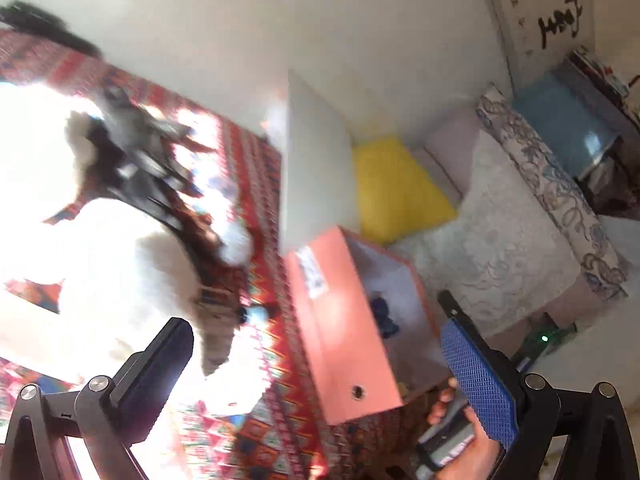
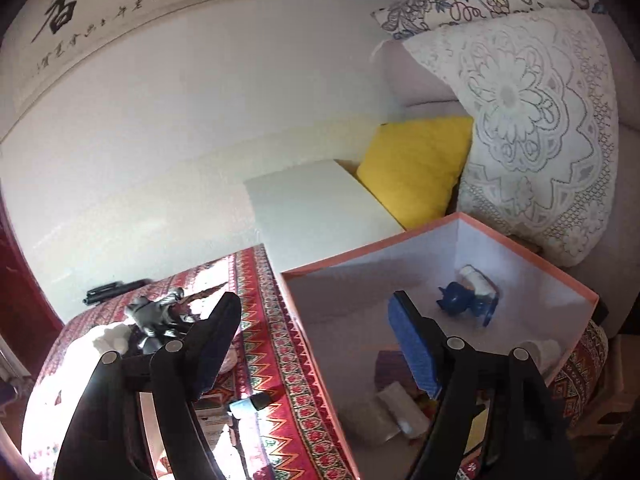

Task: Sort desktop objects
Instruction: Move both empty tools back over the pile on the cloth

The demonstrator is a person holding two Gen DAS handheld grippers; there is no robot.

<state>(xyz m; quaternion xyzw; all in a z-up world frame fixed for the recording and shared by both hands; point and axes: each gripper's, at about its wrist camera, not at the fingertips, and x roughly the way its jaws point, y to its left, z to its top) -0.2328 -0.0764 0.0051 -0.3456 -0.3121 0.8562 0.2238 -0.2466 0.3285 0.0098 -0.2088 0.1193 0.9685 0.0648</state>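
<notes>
A salmon-pink open box (image 2: 532, 258) with a white inside stands at the right end of the table. In it lie a blue toy figure (image 2: 456, 300), a white piece (image 2: 476, 278), a white roll (image 2: 540, 350) and small packets (image 2: 400, 404). My right gripper (image 2: 316, 340) is open and empty, straddling the box's left wall. The left wrist view is blurred. My left gripper (image 1: 316, 360) is open and empty in front of the pink box (image 1: 344, 320), where the blue toy (image 1: 382, 316) shows. A grey toy (image 2: 152, 312) and a small white-capped marker (image 2: 248, 404) lie on the cloth.
A red patterned cloth (image 2: 280, 320) covers the table, partly washed out by sunlight. A black object (image 2: 104, 292) lies at its far edge. Behind are a white block (image 2: 320, 208), a yellow cushion (image 2: 416, 164) and a lace-covered sofa (image 2: 540, 120). A hand (image 1: 460, 452) holds a dark grey object.
</notes>
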